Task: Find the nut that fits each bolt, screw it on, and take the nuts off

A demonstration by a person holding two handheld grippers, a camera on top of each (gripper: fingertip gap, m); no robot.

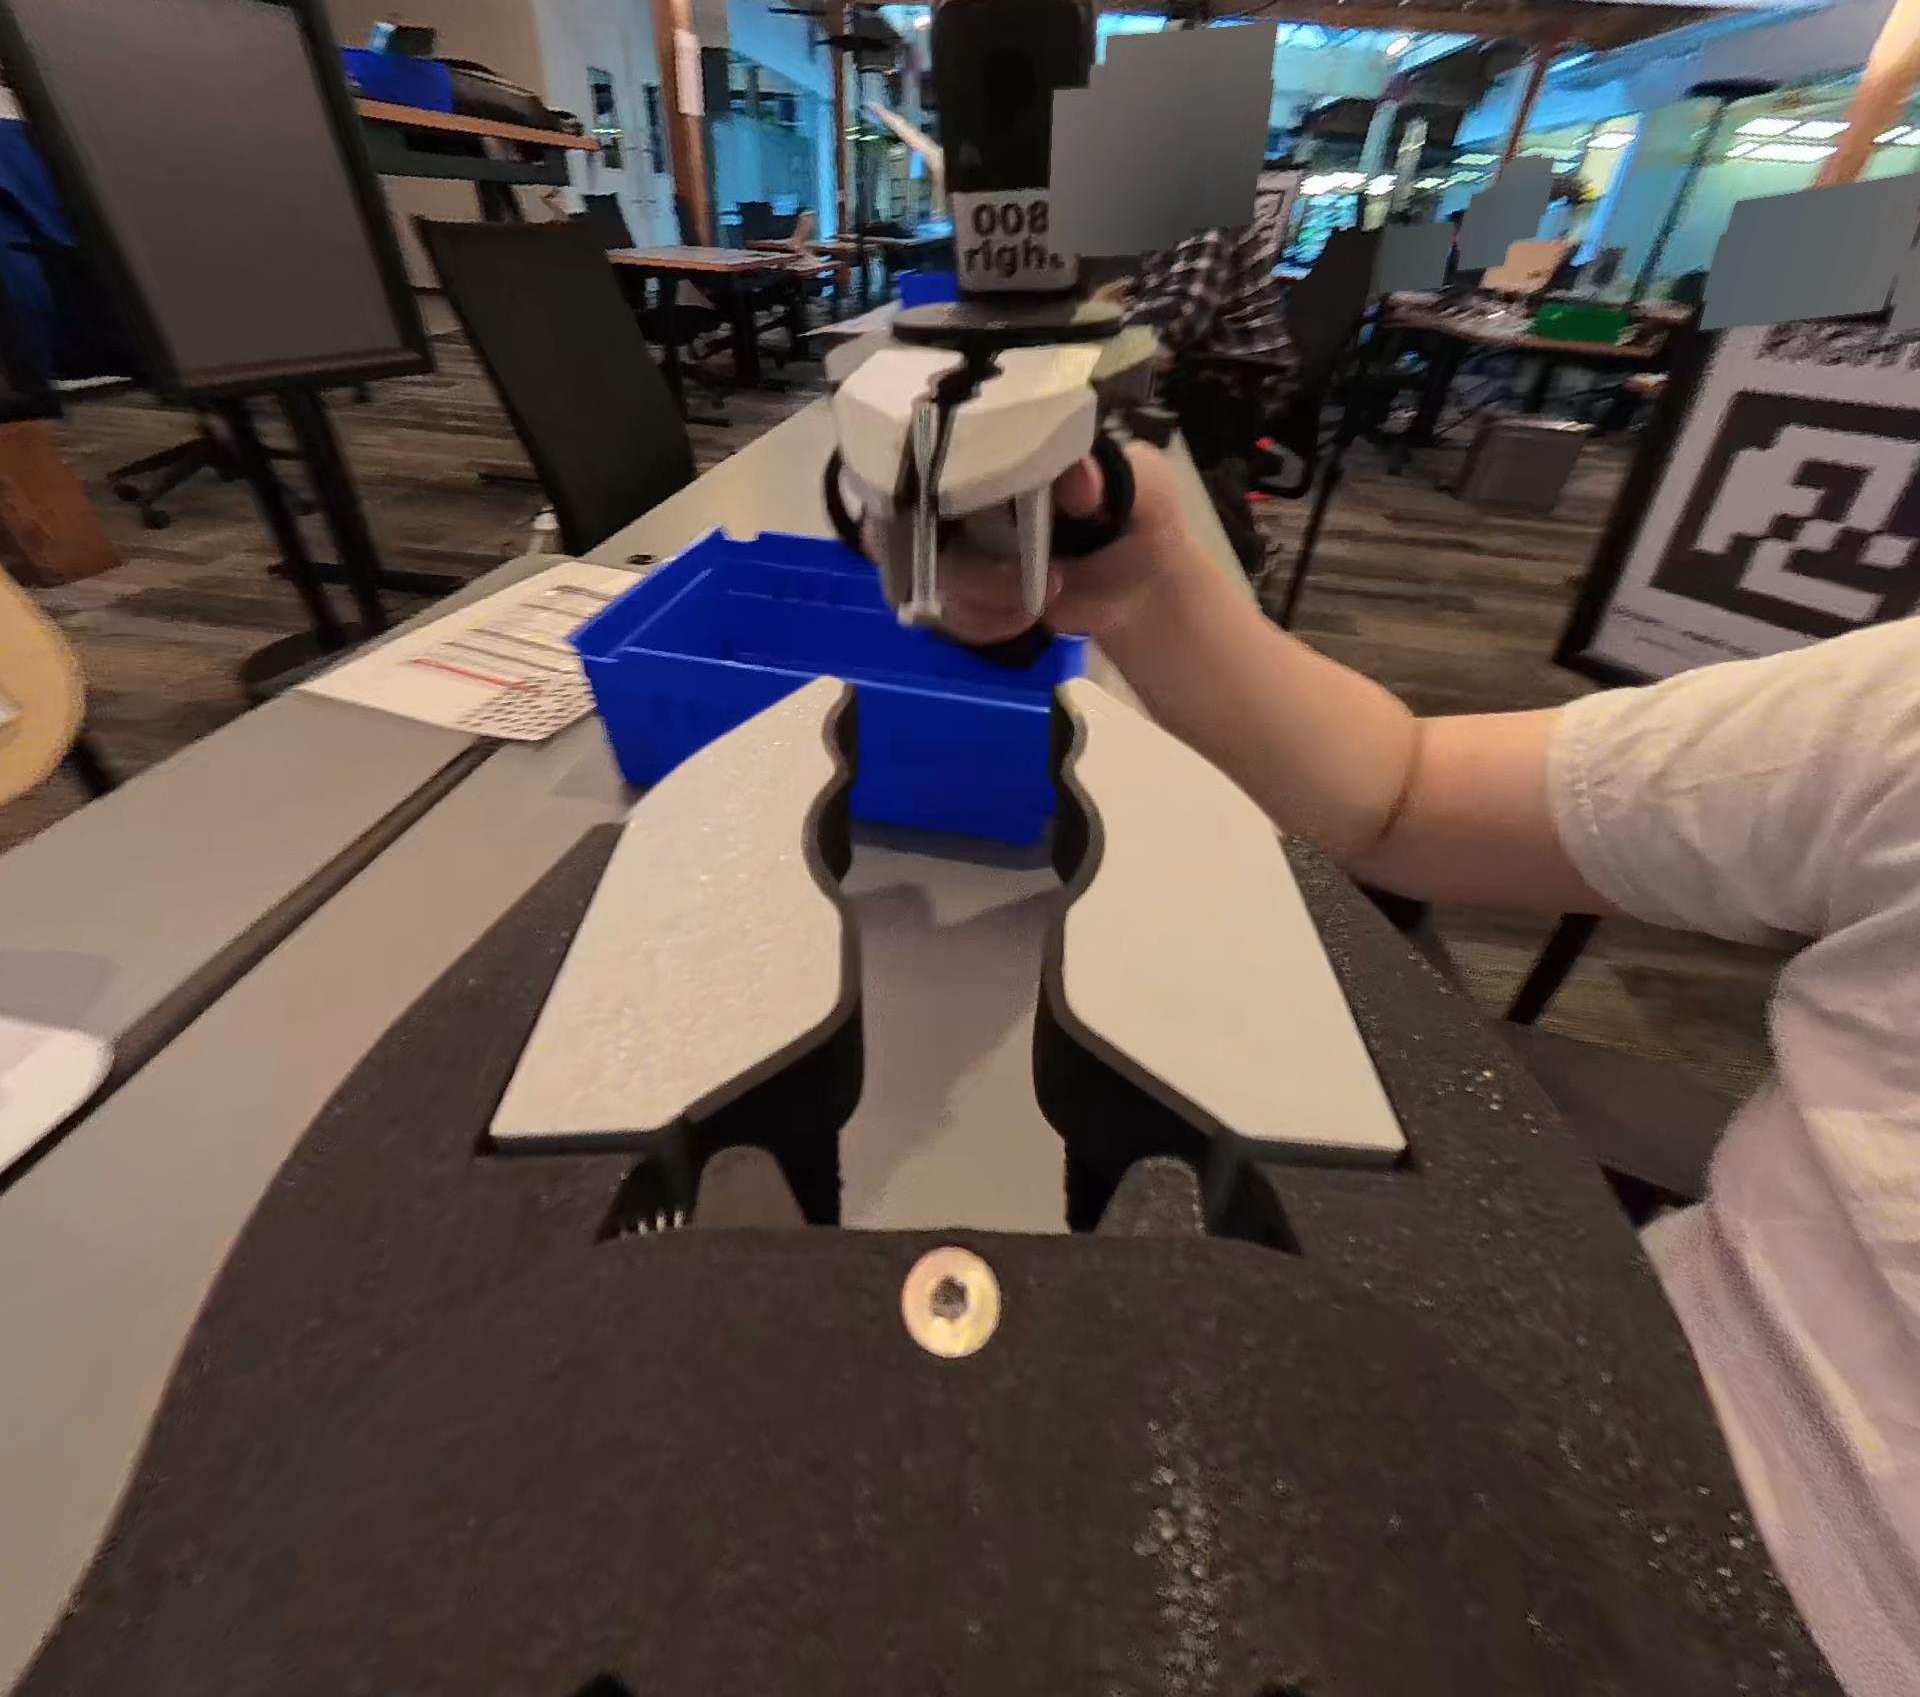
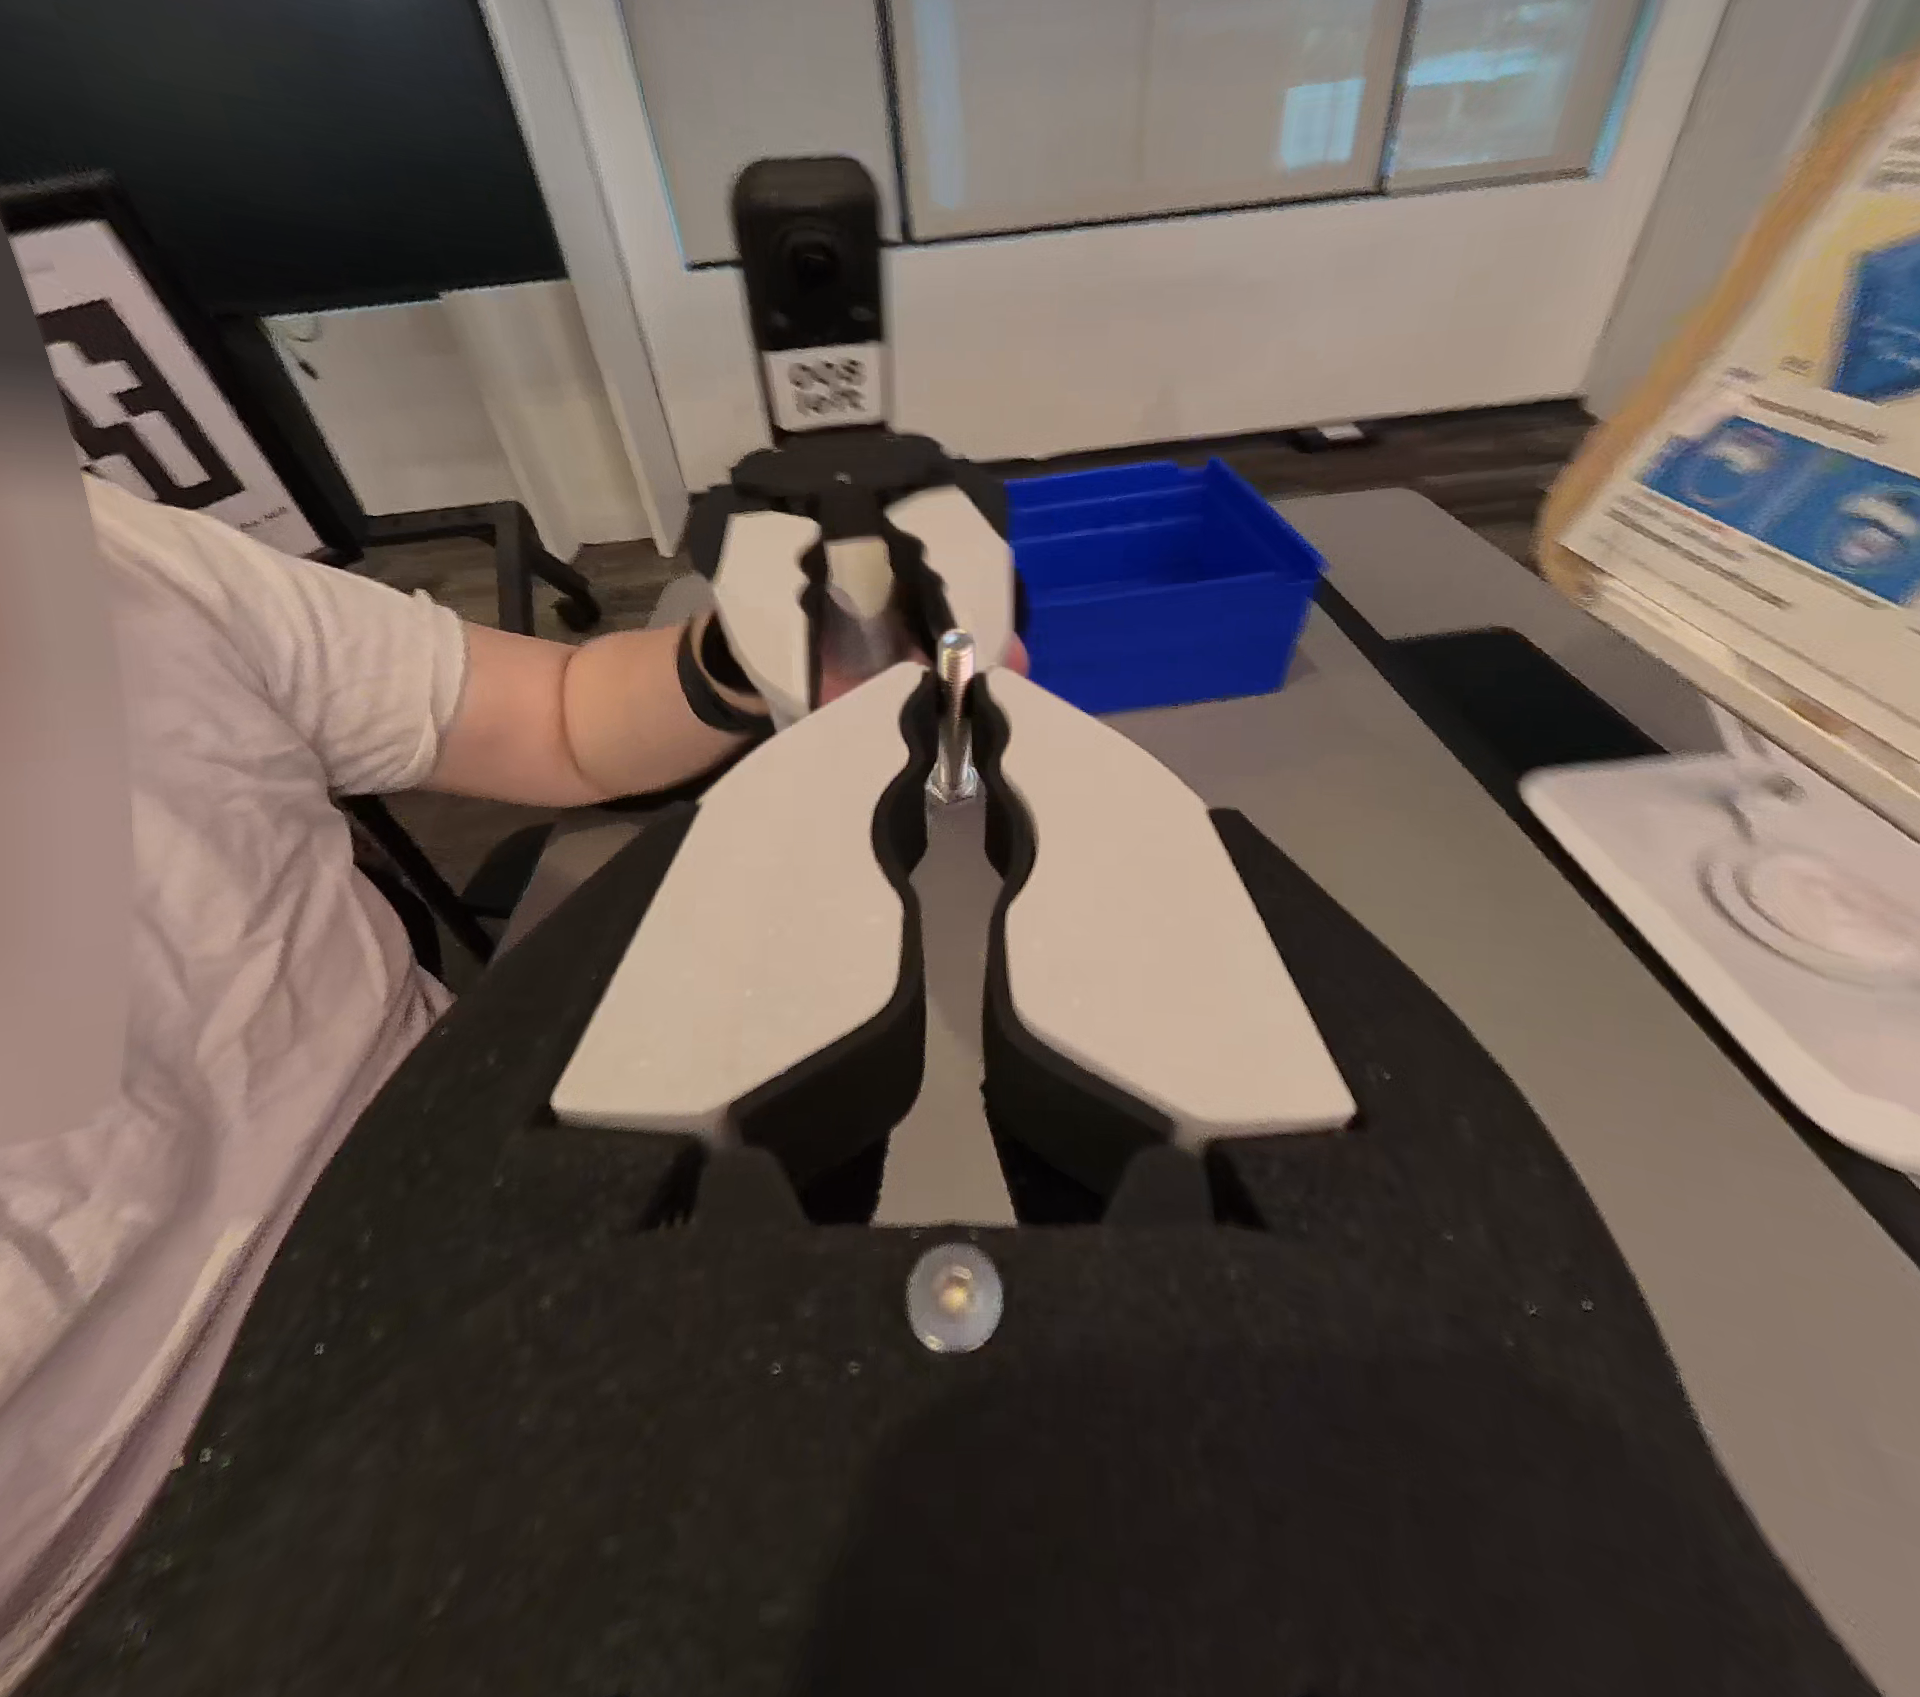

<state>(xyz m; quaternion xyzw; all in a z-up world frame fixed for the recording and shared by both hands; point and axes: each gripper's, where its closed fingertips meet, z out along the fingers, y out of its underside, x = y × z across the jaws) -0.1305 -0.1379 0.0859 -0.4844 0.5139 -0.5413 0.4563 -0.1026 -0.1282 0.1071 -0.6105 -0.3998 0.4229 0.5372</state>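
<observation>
My left gripper fingers stand apart, empty, above the grey table, the blue bin just ahead. Right wrist view: my right gripper clamps the bolt upright, facing the left; both cameras carry labels.

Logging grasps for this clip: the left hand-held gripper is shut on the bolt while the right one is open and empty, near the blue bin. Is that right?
Not quite: the sides are swapped. The right wrist view shows the right hand-held gripper shut on the bolt; the left hand-held gripper is open and empty, near the blue bin.
</observation>
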